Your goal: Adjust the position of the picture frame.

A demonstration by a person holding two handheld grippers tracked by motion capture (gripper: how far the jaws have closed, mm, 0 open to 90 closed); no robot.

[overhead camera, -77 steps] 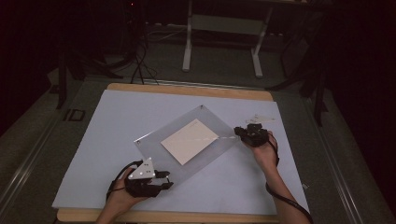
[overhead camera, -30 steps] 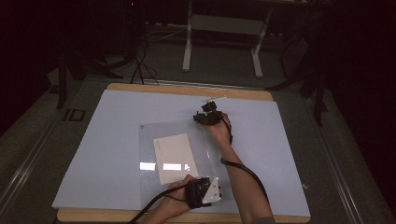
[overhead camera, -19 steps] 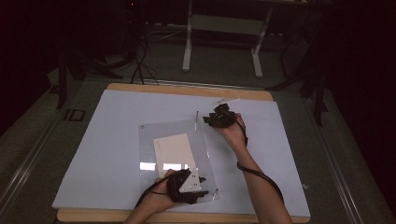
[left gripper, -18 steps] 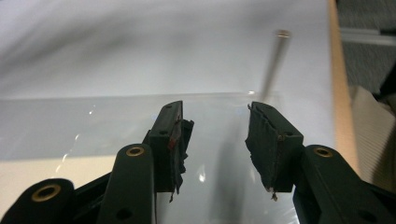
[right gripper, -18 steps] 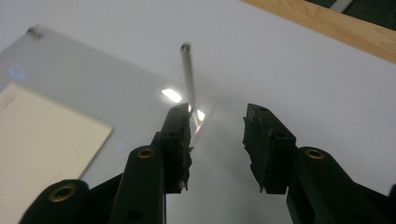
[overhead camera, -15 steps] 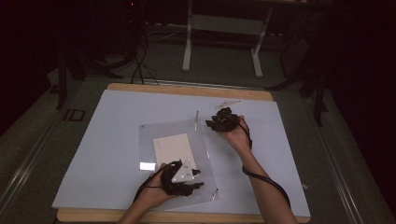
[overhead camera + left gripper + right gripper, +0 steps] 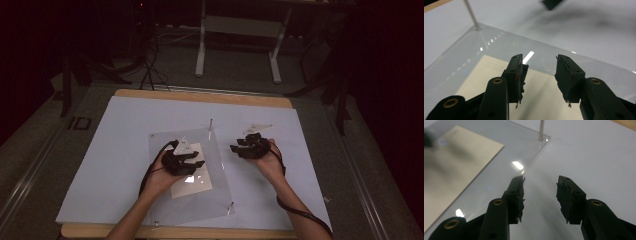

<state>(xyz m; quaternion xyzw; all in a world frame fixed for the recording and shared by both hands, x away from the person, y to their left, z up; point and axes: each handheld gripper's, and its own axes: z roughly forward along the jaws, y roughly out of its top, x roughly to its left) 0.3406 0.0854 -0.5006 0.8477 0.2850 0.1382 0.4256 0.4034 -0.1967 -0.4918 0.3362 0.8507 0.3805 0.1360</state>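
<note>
My left fingers (image 7: 517, 75) stand spread above the clear sheet (image 7: 200, 200); my right fingers (image 7: 570, 195) stand spread beside its edge. It lies flat on the table (image 7: 120, 130) over a cream card (image 7: 192, 187). I judge it stiff, slick and thin: best pinched at an edge. Its pins' (image 7: 210, 125) purpose is unclear.

Clear sheet (image 7: 220, 197) flat on the tabletop (image 7: 125, 135), near the front edge. Card (image 7: 192, 186) under the sheet, left of its middle. Upright pin (image 7: 210, 125) at the sheet's far right corner. Left hand-held gripper (image 7: 186, 160) above the card; right hand-held gripper (image 7: 245, 148) just right of the sheet.
</note>
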